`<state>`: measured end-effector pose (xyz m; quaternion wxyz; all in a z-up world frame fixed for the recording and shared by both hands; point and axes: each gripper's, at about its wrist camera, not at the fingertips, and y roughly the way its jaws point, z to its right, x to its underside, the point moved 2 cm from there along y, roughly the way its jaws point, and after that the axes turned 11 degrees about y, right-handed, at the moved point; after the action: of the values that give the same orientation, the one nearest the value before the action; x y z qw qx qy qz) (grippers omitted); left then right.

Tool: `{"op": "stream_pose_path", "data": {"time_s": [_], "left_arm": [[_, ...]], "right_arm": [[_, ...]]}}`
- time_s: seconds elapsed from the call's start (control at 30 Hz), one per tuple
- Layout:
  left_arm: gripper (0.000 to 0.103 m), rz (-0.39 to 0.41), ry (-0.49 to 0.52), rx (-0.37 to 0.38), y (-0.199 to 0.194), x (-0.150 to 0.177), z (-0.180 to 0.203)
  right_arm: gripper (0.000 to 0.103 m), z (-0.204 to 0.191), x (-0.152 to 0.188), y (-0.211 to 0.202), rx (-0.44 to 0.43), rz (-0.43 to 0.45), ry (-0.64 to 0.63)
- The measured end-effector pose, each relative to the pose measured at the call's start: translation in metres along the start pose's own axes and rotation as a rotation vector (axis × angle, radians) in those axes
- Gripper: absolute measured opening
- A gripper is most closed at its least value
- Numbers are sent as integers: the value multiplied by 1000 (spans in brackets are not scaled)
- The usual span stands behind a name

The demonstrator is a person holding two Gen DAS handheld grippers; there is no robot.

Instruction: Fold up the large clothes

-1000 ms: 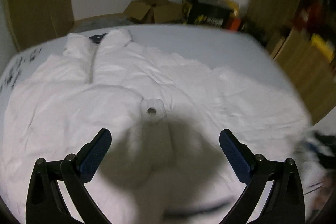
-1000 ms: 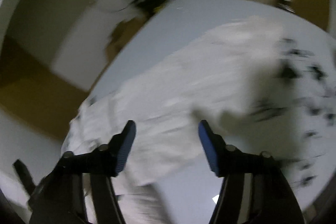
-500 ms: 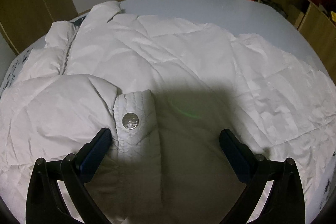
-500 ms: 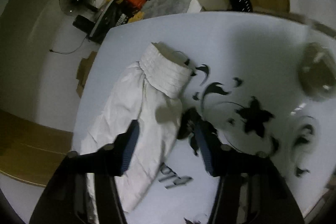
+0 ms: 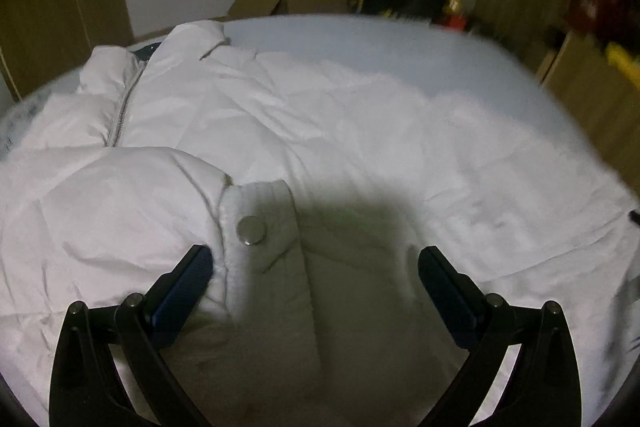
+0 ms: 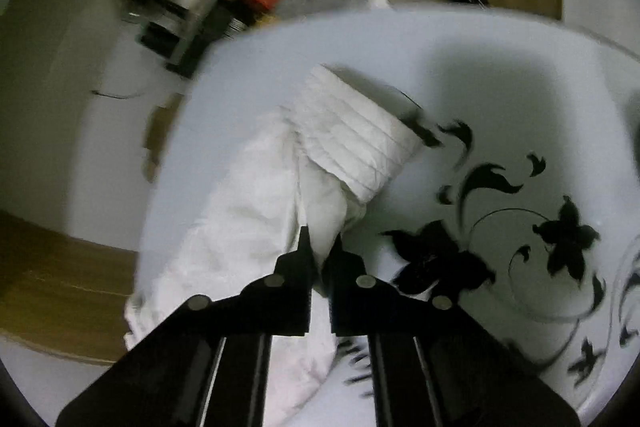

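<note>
A white puffer jacket point(image 5: 280, 131) lies spread on a pale worktop point(image 5: 360, 39). The left gripper point(image 5: 314, 263) hovers with fingers wide apart, a folded-over cuff with a metal snap point(image 5: 251, 231) just ahead between them. The right gripper point(image 6: 320, 247) has just closed, pinching the outstretched sleeve point(image 6: 280, 195) below its ribbed cuff. The grip looks thin; slippery fabric could slide free when lifted.

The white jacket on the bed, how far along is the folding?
Done: one sleeve lies folded across the jacket front, cuff in the middle. In hand: the right gripper has just closed on the other sleeve; the left gripper hangs open. Left: folding that sleeve in, then the body.
</note>
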<state>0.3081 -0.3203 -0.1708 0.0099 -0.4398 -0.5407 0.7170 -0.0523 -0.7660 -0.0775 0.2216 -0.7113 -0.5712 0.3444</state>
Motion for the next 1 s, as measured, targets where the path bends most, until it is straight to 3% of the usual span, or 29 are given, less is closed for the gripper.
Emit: {"op": "stream_pose_path", "data": {"time_s": [0.17,0.27,0.47,0.6,0.77,0.83,0.93,1.0], "left_arm": [[103,23,27,15,-38,4,-11],[103,67,-1,46,-74,18,-32],[103,154,-119,53,-149,79,-112],[103,142,-296,10,-181,146,-187],[103,139,-515,13,-209,223,-247],[103,141,-560,34,-216,241,-260],[103,144,-568,39,-220,252,-268],[103,144,-558,51,-219,251,-269]], "right_arm": [[3,-84,38,-75,-149,97,-163],[3,-152,87,-118,-262,113,-312],[0,-261,213,-141,-420,-15,-560],[0,-311,315,-113,-418,-139,-704],[0,-315,437,-50,-334,-328,-827],[0,-296,455,-32,-293,-363,-822],[3,-266,432,-5,-223,-402,-729],[14,-244,394,6,-148,-364,-671]]}}
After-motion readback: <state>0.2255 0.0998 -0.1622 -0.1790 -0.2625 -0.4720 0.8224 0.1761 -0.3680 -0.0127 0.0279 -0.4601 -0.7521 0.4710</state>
